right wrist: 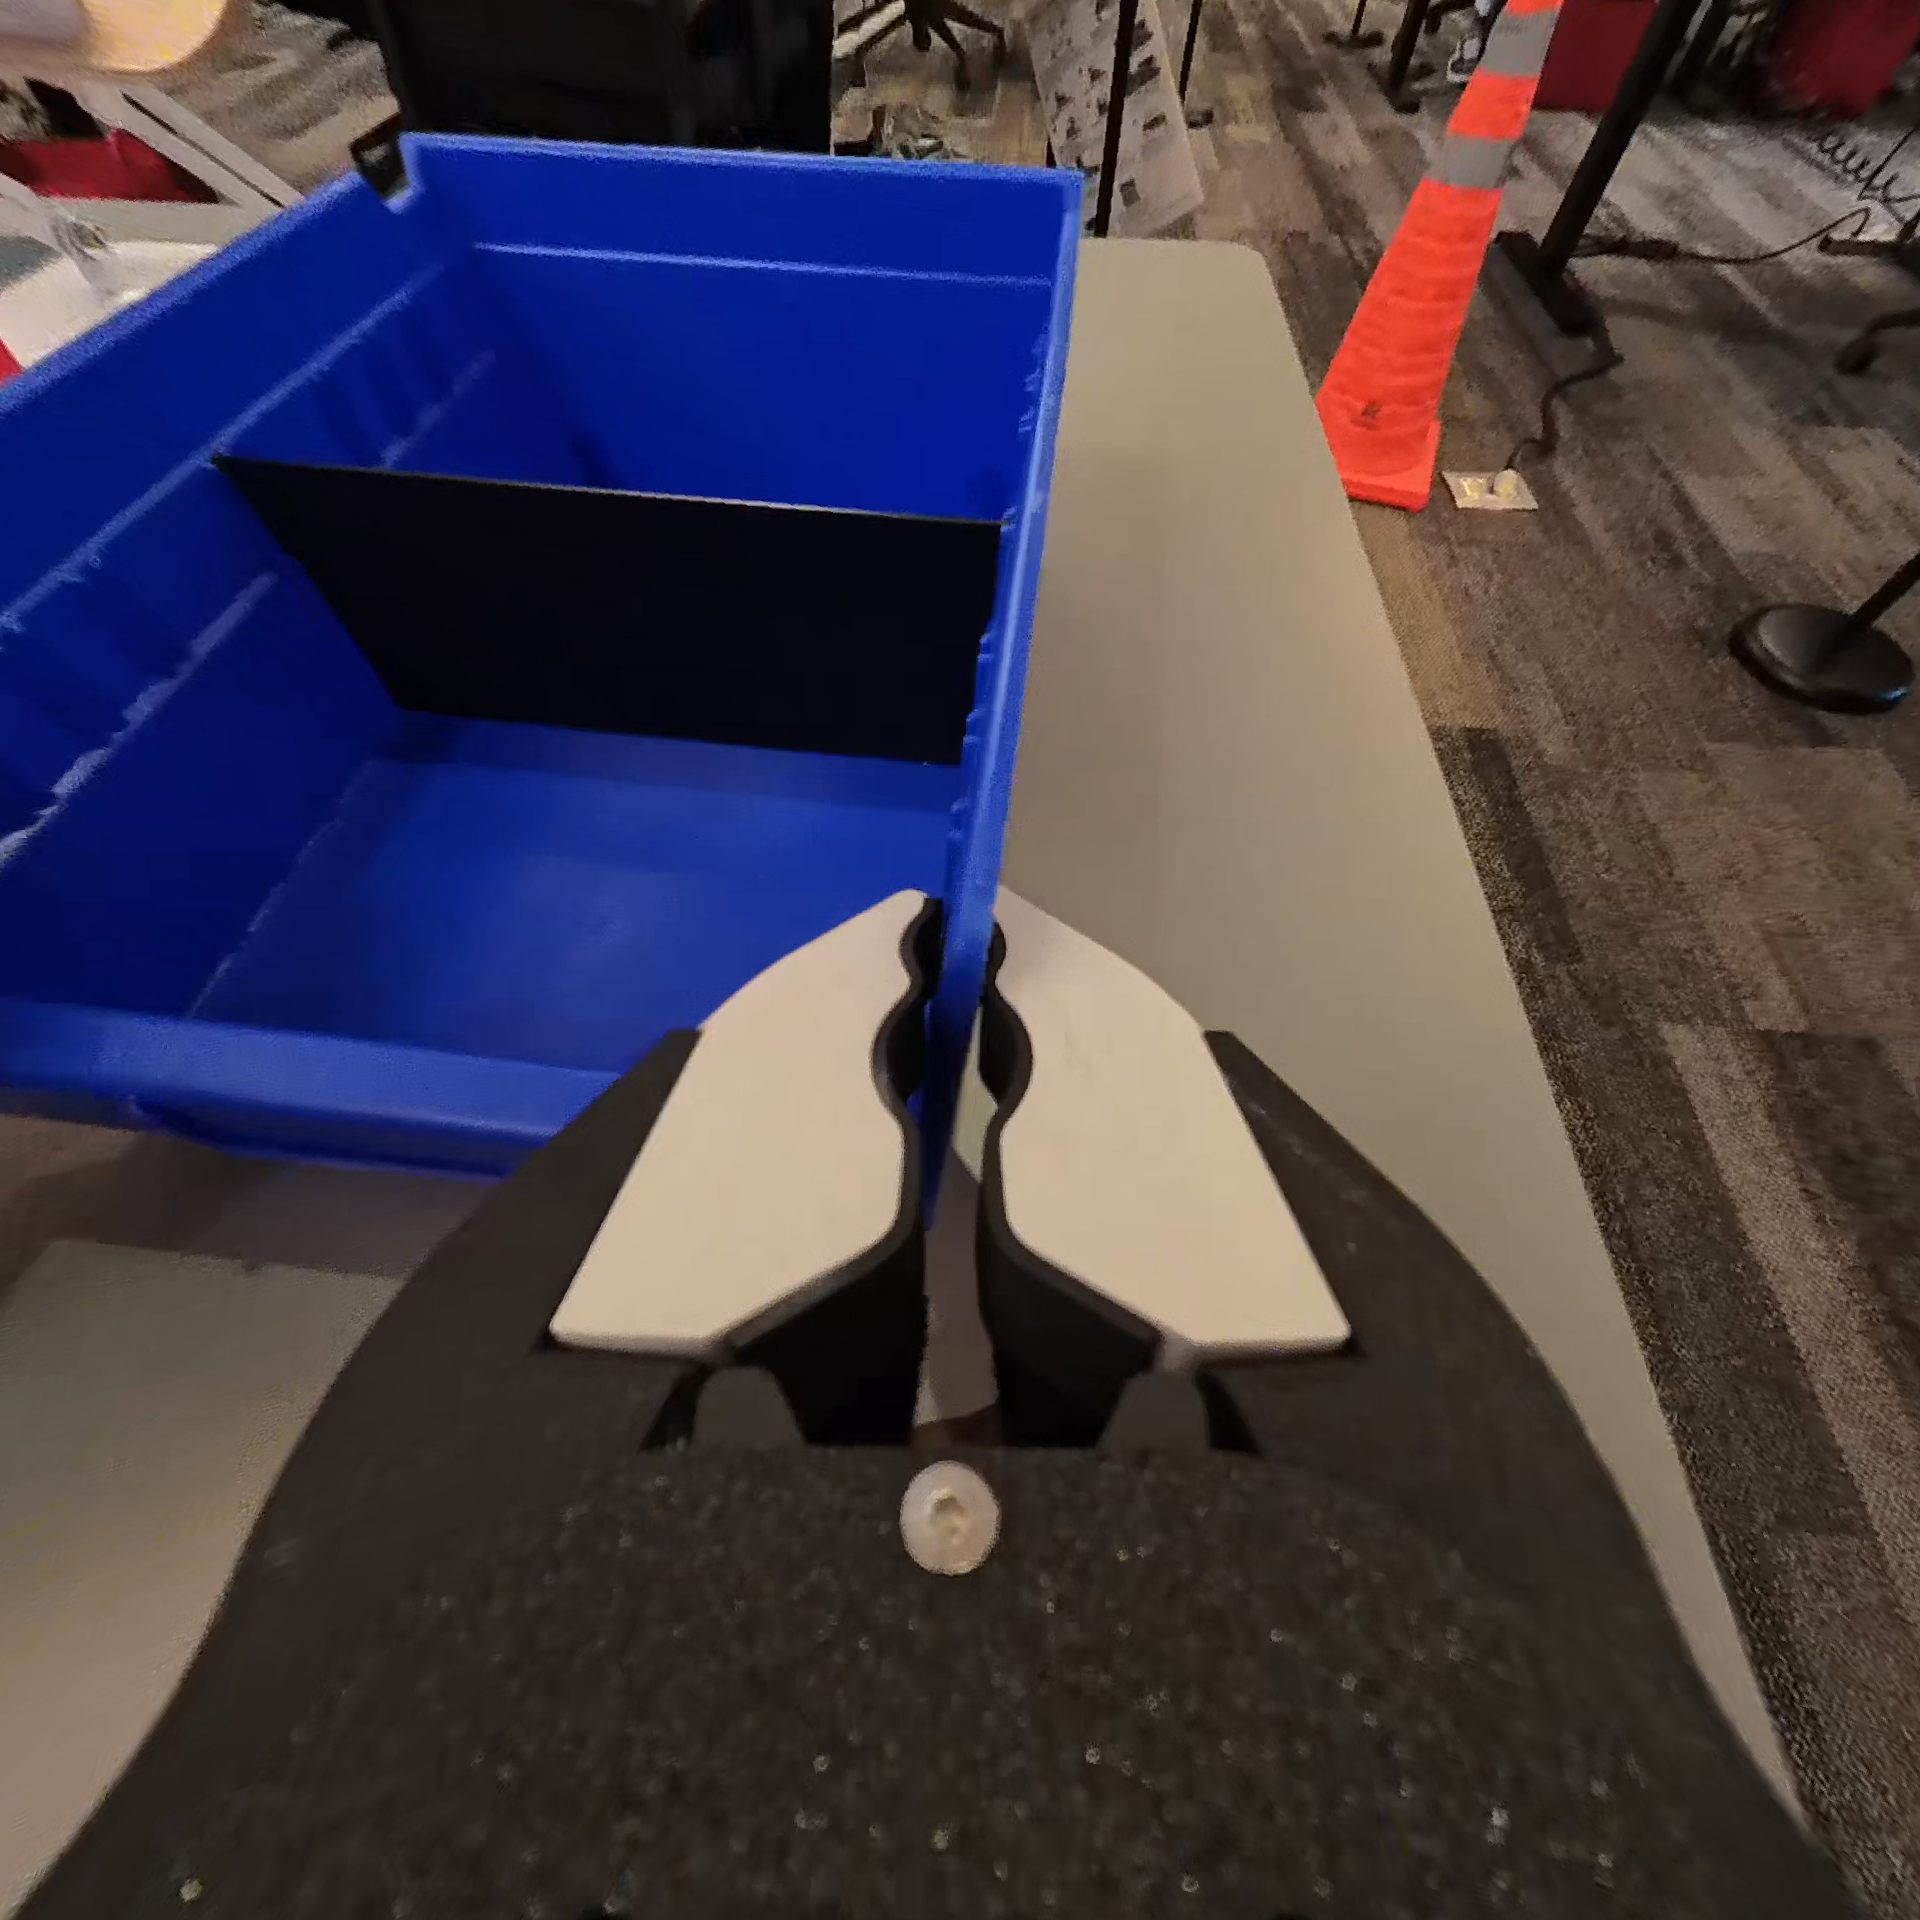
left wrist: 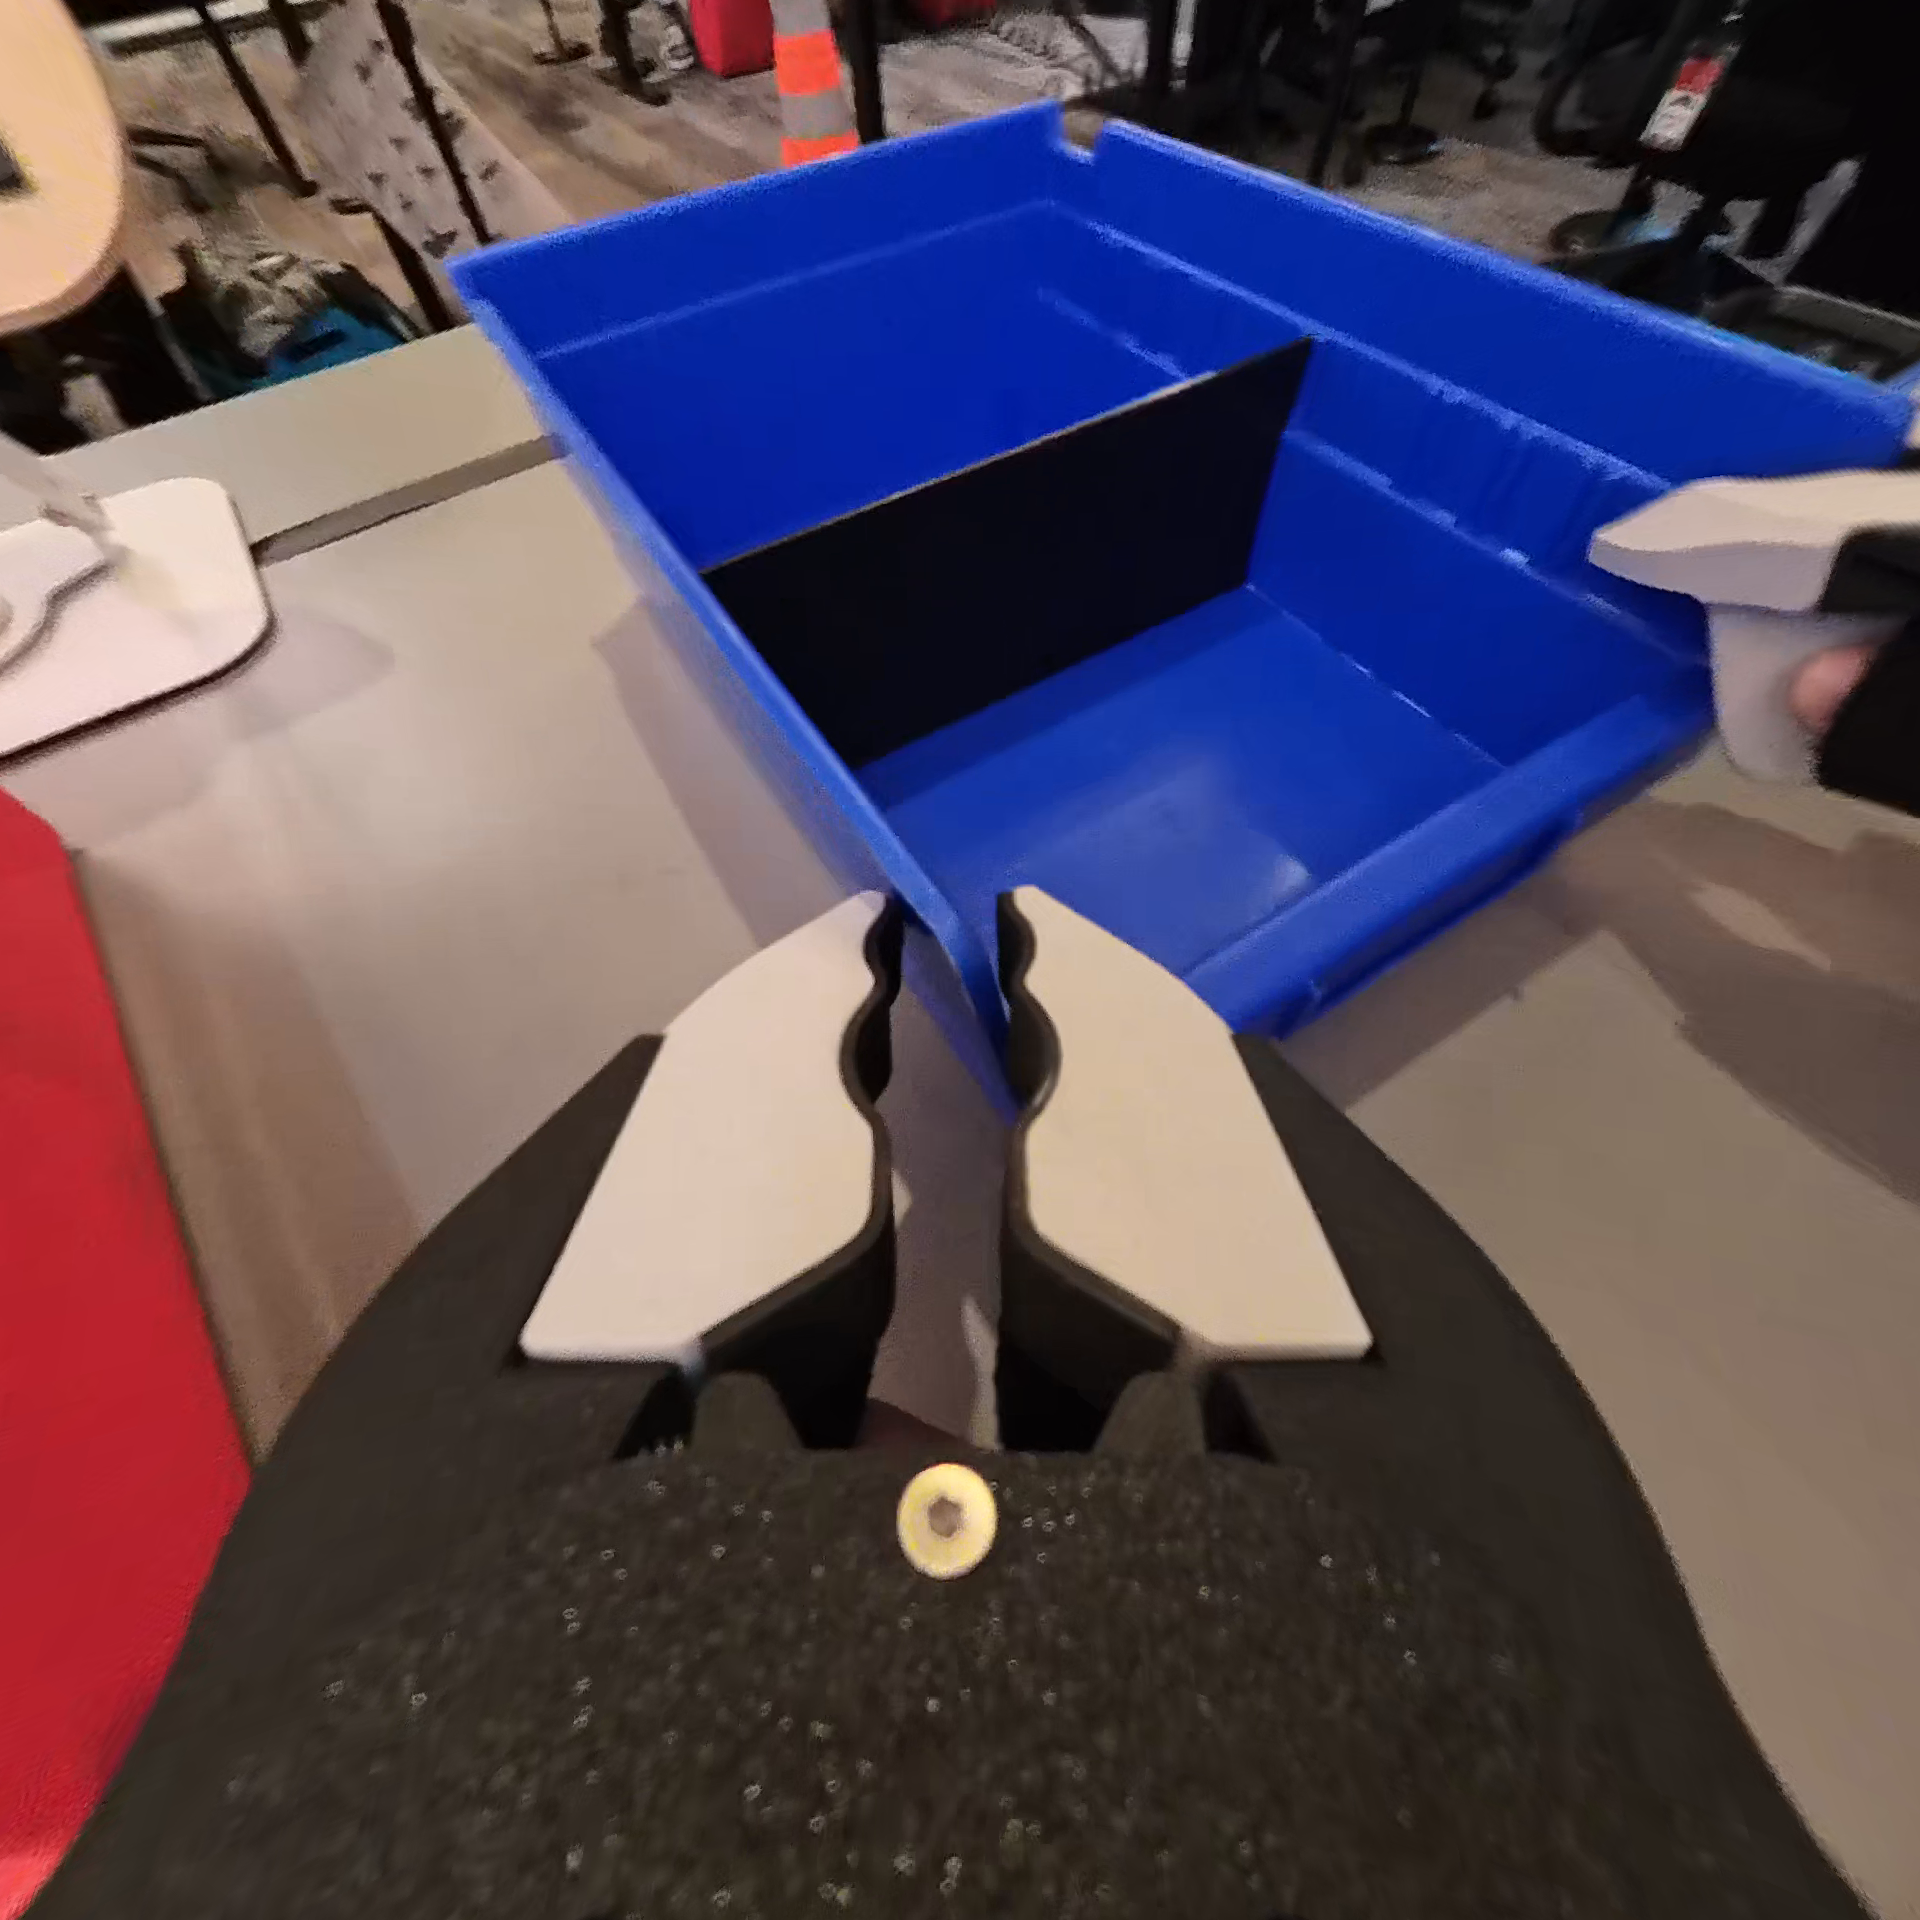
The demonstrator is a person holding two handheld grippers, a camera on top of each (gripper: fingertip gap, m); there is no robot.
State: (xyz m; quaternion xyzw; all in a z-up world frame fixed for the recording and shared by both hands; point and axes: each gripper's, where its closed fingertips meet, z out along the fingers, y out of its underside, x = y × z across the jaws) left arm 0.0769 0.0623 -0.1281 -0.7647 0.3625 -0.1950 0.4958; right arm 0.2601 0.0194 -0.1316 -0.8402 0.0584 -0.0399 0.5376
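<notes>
- The blue bin [left wrist: 1091, 540] sits on the grey table [left wrist: 436, 831], its right side close to the table's right edge; a black divider [left wrist: 1018, 561] stands across its middle, and both compartments look empty.
- The left gripper [left wrist: 945, 914] straddles the bin's near left corner wall, one finger inside and one outside. A gap shows on the outer side, so I cannot tell whether it is truly clamped; if it is loose, that corner may slip free.
- The right gripper [right wrist: 961, 920] is closed on the bin's right wall near the front corner, with both fingers touching the plastic.
- Both grips sit at the near end. If the bin is raised from here, the far end could sag or drag, twisting the thin walls out of the fingers.
- Uneven pulling between the two sides could skew the bin and possibly work the divider out of its slots.
- Pushing rightward risks tipping the bin off the table toward the carpet and the orange cone [right wrist: 1434, 312].
- A white flat pad [left wrist: 125, 613] lies well to the left.
</notes>
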